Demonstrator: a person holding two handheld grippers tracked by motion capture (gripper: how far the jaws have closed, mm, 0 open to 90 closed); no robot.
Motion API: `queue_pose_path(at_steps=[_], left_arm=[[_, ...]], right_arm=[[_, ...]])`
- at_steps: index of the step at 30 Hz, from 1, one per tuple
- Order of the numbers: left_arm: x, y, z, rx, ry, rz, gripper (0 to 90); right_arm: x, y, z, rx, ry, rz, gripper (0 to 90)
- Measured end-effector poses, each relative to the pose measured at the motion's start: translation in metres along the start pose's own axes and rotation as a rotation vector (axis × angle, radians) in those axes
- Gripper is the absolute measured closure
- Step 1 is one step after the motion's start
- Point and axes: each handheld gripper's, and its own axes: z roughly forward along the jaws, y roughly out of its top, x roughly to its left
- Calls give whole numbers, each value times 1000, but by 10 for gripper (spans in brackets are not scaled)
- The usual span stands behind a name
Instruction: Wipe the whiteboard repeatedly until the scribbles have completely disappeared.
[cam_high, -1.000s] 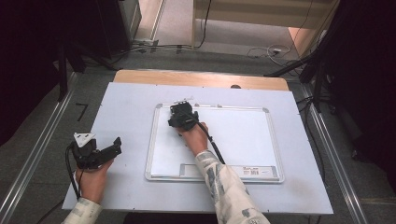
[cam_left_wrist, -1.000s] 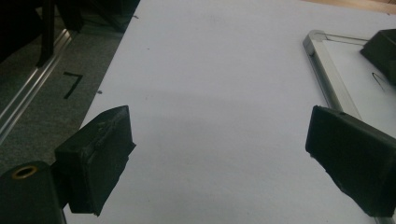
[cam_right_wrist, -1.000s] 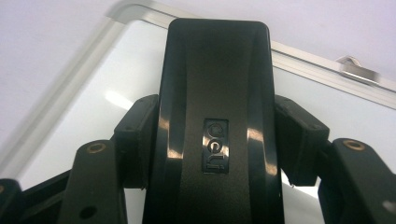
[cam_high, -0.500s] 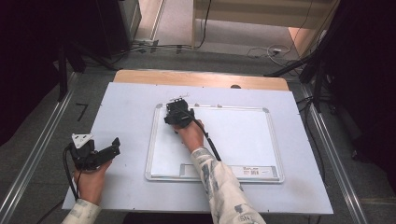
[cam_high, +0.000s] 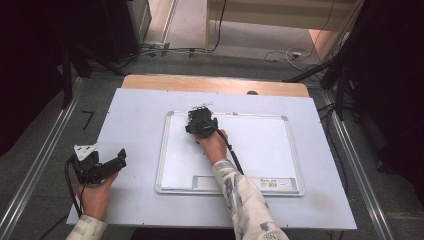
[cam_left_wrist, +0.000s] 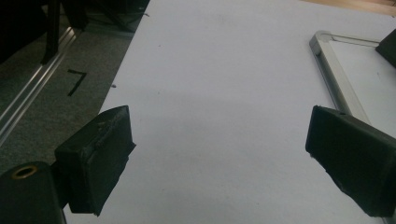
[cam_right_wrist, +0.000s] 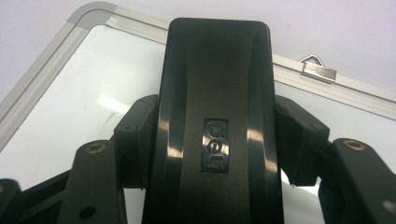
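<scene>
**Eraser at the board's far-left corner, surface nearly clean**

Right claw (cam_high: 199, 121) pinches a black eraser (cam_right_wrist: 215, 126) by its two long sides; pads pressed flat against it, brand mark facing up in the right gripper view. Eraser sits face-down on the whiteboard (cam_high: 260, 150), near the far-left corner of the frame. A metal hanger clip (cam_right_wrist: 318, 69) shows on the far rail just beyond it.

Left claw (cam_high: 112, 162) spread wide, nothing between the jaws. It rests on the desk (cam_high: 135, 115) well to the left of the board, pointing toward the board's near-left edge; the left gripper view looks across bare desk to the frame corner.

Progress, as a judgement: the job looks like wiping the board. From the high view the white surface reads clean across the middle and right. A faint dark smudge (cam_right_wrist: 113, 113) shows on the board just left of the eraser in the right gripper view, so that corner likely needs another pass. Whether thin traces remain elsewhere is too fine to tell. Left: finish the corner, lift off, set the eraser down.
</scene>
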Motion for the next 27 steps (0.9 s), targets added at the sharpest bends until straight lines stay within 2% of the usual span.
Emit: queue_pose_path(at_steps=[3, 9, 11, 13, 15, 20, 23, 24, 27], left_arm=[[-1, 1, 2, 4, -2, 6, 77], [-2, 1, 4, 3, -9, 6, 77], [-1, 2, 4, 1, -11, 6, 77], [-1, 2, 4, -1, -12, 6, 77], [-1, 2, 3, -3, -11, 5, 77], [-2, 2, 4, -2, -15, 11, 77], [-3, 2, 5, 4, -8, 18, 77], [-4, 2, 5, 4, -9, 20, 77], [-7, 2, 5, -2, -11, 21, 77]], right_arm=[[12, 3, 3, -1, 17, -15, 362], [50, 8, 8, -7, 62, -62, 361], [58, 8, 7, -3, 61, -72, 361], [54, 8, 7, -2, 73, -69, 360], [46, 7, 6, -1, 61, -61, 360], [-1, 2, 1, 1, 10, 2, 360], [-20, -5, -4, -1, -11, 31, 360], [-23, -6, -5, -4, -12, 35, 360], [-17, -6, -5, -4, -24, 36, 360]])
